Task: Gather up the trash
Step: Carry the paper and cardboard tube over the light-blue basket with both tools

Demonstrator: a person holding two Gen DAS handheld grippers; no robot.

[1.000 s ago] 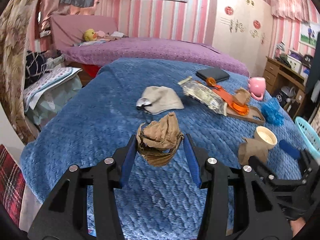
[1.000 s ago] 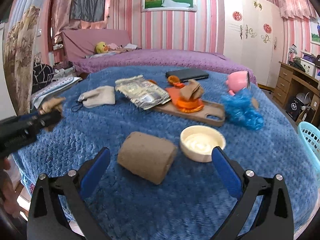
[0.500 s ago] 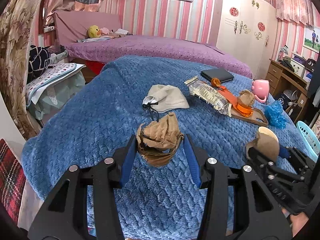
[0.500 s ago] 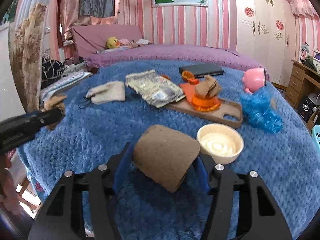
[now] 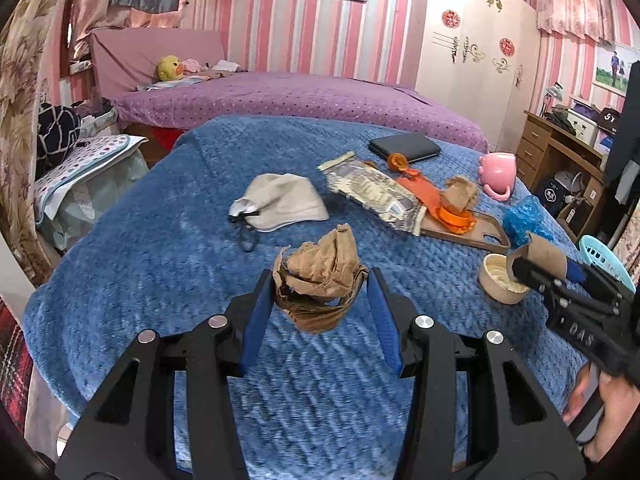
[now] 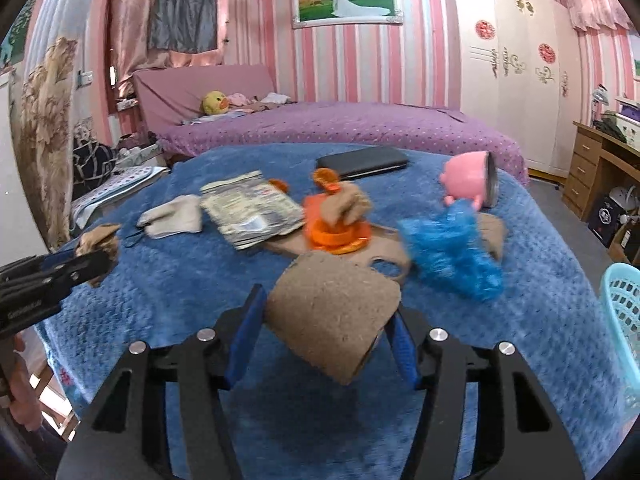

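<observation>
both claws have trash in them now. the left gripper (image 5: pixel 320 300) is pinching a crumpled brown paper ball (image 5: pixel 320 280) between its blue pads, up off the blue blanket (image 5: pixel 160 264). the right gripper (image 6: pixel 324 320) is pinching a brown cardboard tube (image 6: pixel 332 312); its jaws have just closed in on it, and the tube sits tight between them, lifted above the blanket.

so two bits of trash are picked up, but neither is in a bin yet. the light blue basket (image 6: pixel 624 320) peeks in at 3 o'clock in the right wrist view, off the edge of the bed. that looks like the place to drop them, though i am only guessing.

more stuff is left on the blanket. in the left wrist view, a silver wrapper (image 5: pixel 372 196) lies at 1 o'clock from the paper ball. another brown paper wad (image 5: pixel 460 194) sits on an orange thing on a wooden board (image 5: pixel 472 232) at 2 o'clock. a crinkly blue bag (image 5: pixel 524 220) is past the board, and a small round tub (image 5: pixel 498 284) is at 3 o'clock. a pale cloth hat (image 5: pixel 284 202) is at 11 o'clock. i can't tell if the hat, the pink cup (image 5: pixel 498 172) or the dark flat case (image 5: pixel 404 148) count as trash.
</observation>
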